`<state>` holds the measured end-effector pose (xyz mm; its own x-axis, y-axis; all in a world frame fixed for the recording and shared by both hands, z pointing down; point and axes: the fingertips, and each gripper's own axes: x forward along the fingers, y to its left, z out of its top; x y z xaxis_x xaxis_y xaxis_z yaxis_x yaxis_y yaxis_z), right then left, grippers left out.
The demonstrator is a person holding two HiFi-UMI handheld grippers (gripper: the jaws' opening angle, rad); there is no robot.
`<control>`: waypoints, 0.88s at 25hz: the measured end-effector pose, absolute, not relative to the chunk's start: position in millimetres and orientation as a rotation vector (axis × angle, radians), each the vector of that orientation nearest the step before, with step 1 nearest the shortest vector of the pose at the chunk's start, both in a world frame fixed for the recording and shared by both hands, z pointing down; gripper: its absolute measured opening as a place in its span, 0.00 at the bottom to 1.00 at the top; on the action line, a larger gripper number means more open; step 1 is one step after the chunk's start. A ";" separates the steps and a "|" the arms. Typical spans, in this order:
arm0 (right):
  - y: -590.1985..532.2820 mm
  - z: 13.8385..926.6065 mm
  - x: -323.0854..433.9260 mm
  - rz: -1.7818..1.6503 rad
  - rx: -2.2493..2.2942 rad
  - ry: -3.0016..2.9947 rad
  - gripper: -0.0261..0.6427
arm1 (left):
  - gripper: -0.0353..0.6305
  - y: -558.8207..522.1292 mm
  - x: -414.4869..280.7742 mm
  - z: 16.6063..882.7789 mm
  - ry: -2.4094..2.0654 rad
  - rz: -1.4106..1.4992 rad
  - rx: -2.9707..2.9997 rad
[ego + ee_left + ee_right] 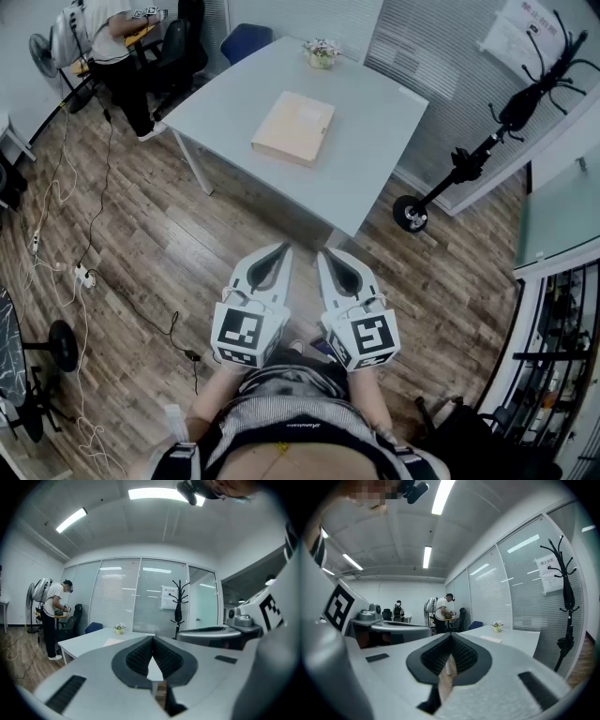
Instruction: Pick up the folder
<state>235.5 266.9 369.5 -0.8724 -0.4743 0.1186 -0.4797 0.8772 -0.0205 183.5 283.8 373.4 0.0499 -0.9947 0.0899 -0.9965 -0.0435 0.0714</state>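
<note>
- Head view: the folder (293, 128) lies flat near the middle of the desk (375, 164), well ahead of you. Your left gripper (283, 248) and right gripper (324, 253) sit side by side close to your body, over the floor. Both pairs of fingers are pressed together with nothing in them. I judge that you are only at the approach. Step up to the desk and spread the fingers before you reach. Come in low and level at the folder's near edge, so one finger can slip under it. The only container is a small pot (322, 53) at the far edge, with flowers in it, well apart from the folder.
- Left gripper view: the fingers (137, 658) meet at the tips and are empty. The folder (113, 641) shows as a pale patch on the desk, with the pot (119, 629) behind it.
- Right gripper view: the fingers (436, 656) are together here too, holding nothing. The folder (490, 638) is far off on the desk, short of the pot (497, 627).
</note>
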 end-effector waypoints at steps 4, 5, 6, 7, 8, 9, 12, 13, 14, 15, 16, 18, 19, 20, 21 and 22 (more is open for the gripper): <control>270.6 366.8 252.8 0.124 0.772 -2.992 0.11 | 0.09 289.9 200.7 366.0 -2.078 -0.057 2.185; 270.7 368.2 256.9 0.137 0.772 -2.993 0.17 | 0.12 290.5 204.8 367.6 -2.062 -0.078 2.188; 270.4 369.4 260.5 0.141 0.773 -2.991 0.18 | 0.17 290.8 208.2 370.1 -2.046 -0.092 2.188; 270.0 370.0 263.9 0.139 0.773 -2.988 0.18 | 0.22 290.9 210.6 372.7 -2.038 -0.098 2.182; 269.8 370.8 267.0 0.135 0.774 -2.983 0.18 | 0.22 291.3 212.1 374.9 -2.039 -0.099 2.173; 269.8 372.1 270.1 0.137 0.776 -2.980 0.18 | 0.22 292.0 213.2 376.7 -2.044 -0.098 2.163; 269.2 376.7 279.8 0.157 0.780 -2.973 0.19 | 0.22 294.1 217.7 378.3 -2.060 -0.103 2.143; 269.0 377.6 282.2 0.161 0.777 -2.971 0.19 | 0.22 294.6 219.1 378.4 -2.064 -0.107 2.137; 268.7 378.3 283.7 0.164 0.772 -2.969 0.19 | 0.22 294.9 219.9 378.8 -2.068 -0.111 2.129; 268.2 379.1 284.5 0.166 0.766 -2.968 0.19 | 0.22 295.1 220.0 379.5 -2.070 -0.117 2.121; 267.4 380.0 285.0 0.168 0.763 -2.966 0.20 | 0.22 295.0 219.7 380.2 -2.072 -0.123 2.114; 263.4 381.9 285.8 0.173 0.769 -2.966 0.20 | 0.22 293.7 218.3 381.0 -2.080 -0.129 2.104; 260.4 382.3 285.3 0.174 0.776 -2.967 0.20 | 0.22 292.6 216.7 380.7 -2.086 -0.128 2.102; 257.1 382.6 284.0 0.178 0.783 -2.969 0.20 | 0.22 291.4 214.4 380.2 -2.094 -0.127 2.100; 254.0 382.7 281.8 0.182 0.789 -2.973 0.20 | 0.22 290.3 211.2 379.7 -2.102 -0.126 2.099; 251.0 382.4 278.4 0.186 0.793 -2.977 0.21 | 0.22 289.0 207.1 379.3 -2.108 -0.128 2.099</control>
<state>278.4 251.0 382.4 -0.8666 -0.4919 0.0837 -0.4985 0.8608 -0.1022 207.1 289.0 379.3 0.0004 -0.9985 0.0550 -0.9844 0.0093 0.1754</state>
